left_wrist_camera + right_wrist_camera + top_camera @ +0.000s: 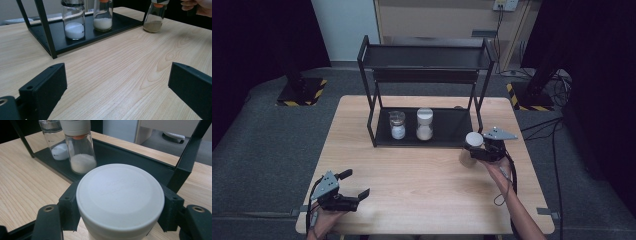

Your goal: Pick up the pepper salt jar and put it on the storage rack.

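Your right claw (476, 151) is clamped on the white-capped jar (120, 195), held just short of the rack (424, 140) ahead for shelving beside two jars (424, 125), while your left claw (353, 186) idles open over the tabletop (412, 180).

dim, dark-edged high view; soft even light, slightly blurry close-ups
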The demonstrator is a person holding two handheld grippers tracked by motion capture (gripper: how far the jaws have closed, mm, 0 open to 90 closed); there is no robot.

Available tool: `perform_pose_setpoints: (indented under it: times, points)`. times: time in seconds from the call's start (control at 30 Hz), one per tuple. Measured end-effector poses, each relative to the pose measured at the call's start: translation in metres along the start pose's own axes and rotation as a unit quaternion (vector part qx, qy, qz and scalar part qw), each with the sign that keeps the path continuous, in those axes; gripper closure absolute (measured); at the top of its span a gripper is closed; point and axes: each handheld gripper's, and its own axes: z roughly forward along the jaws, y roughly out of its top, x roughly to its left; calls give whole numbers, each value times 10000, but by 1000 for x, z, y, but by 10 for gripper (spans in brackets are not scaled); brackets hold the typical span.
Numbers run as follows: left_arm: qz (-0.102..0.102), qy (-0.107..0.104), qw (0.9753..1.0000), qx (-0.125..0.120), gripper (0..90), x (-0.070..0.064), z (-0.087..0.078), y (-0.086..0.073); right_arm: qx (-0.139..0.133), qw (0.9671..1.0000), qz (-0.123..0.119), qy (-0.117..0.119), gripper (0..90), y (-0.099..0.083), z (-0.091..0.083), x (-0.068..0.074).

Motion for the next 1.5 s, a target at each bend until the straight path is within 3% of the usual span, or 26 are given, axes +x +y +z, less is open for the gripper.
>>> perform_pose_setpoints:
  times: [0.23,0.43,0.9,1.17,1.5]
  points:
    - [9,-1,10000,5,9,0,0,0,-28,9999,-65,71,334,9,-3,2]
    - [11,-1,10000,7,9,0,0,0,9,9996,-234,142,334,31,-3,7]
    - [2,-6,10000,9,9,0,0,0,108,9984,-444,329,334,65,11,12]
    - [-10,-1,10000,1,9,0,0,0,140,9987,-421,268,334,79,24,13]
    - [-26,-13,10000,-17,9,1,-1,-1,208,9994,-267,-15,334,91,43,14]
